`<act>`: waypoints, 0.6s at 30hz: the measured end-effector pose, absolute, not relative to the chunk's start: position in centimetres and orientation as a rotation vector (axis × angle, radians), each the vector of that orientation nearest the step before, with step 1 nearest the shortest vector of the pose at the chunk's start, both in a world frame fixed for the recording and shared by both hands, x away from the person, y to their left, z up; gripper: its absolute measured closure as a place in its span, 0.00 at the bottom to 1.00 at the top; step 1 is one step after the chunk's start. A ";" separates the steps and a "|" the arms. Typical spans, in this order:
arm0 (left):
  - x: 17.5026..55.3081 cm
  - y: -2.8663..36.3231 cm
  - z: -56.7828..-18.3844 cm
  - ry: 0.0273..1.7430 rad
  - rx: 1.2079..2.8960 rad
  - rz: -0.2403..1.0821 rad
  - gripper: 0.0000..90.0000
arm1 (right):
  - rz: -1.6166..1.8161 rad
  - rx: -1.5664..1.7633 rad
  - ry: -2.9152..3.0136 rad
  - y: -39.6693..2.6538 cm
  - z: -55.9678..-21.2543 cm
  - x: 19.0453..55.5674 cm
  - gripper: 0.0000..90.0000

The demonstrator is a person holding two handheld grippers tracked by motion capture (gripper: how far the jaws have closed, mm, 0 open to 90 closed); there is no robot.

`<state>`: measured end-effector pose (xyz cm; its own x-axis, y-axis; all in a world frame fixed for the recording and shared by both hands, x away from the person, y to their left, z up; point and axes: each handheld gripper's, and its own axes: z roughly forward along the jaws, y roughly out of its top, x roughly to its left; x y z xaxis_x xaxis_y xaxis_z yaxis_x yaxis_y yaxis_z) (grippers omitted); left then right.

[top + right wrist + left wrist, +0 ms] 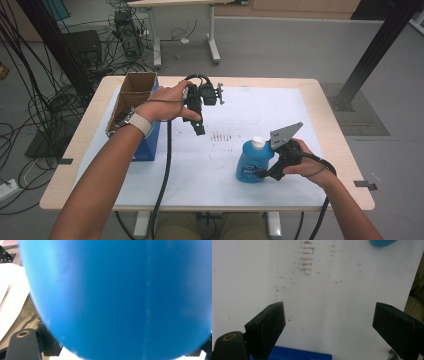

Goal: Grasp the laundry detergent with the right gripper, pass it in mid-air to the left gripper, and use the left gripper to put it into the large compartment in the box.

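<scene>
A blue bottle [250, 162] with a white cap stands on the white sheet, right of centre. My right gripper [261, 174] comes in from the right and is shut on the bottle's lower body, one jaw on each side. In the right gripper view the blue bottle [120, 295] sits so close that it covers most of both jaws. My left gripper [200, 131] hangs above the table's left middle, pointing down. It is open [329, 322] with nothing between its jaws, and the bottle's edge [382, 242] shows at the top of its view.
An open cardboard box [135, 92] with a blue side stands at the table's left edge, beside my left forearm; its blue edge [299, 356] shows under the left jaws. Brown smudges [220, 136] mark the white sheet [280, 105]. Cables trail off the front.
</scene>
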<state>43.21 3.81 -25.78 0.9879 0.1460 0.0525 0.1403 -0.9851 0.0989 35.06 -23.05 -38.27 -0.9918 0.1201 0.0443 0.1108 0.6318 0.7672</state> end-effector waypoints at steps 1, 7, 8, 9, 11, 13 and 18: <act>43.2 3.8 -25.8 0.219 3.037 0.091 0.13 | 1.328 0.200 2.828 -23.1 -38.3 35.1 0.16; 43.2 3.9 -25.8 0.225 3.033 0.091 0.13 | 1.343 0.199 2.822 -23.0 -38.5 35.1 0.17; 43.2 3.9 -25.8 0.222 3.036 0.092 0.13 | 1.347 0.202 2.820 -23.0 -38.5 35.1 0.17; 43.2 3.9 -25.8 0.221 3.035 0.092 0.13 | 1.347 0.203 2.818 -23.0 -38.6 35.1 0.17; 43.2 3.9 -25.8 0.221 3.034 0.092 0.13 | 1.349 0.203 2.815 -23.0 -38.7 35.1 0.18; 43.2 3.9 -25.8 0.223 3.033 0.091 0.13 | 1.353 0.202 2.815 -23.0 -38.7 35.1 0.18; 43.3 3.9 -25.9 0.222 3.033 0.091 0.13 | 1.370 0.204 2.808 -22.9 -38.8 35.1 0.19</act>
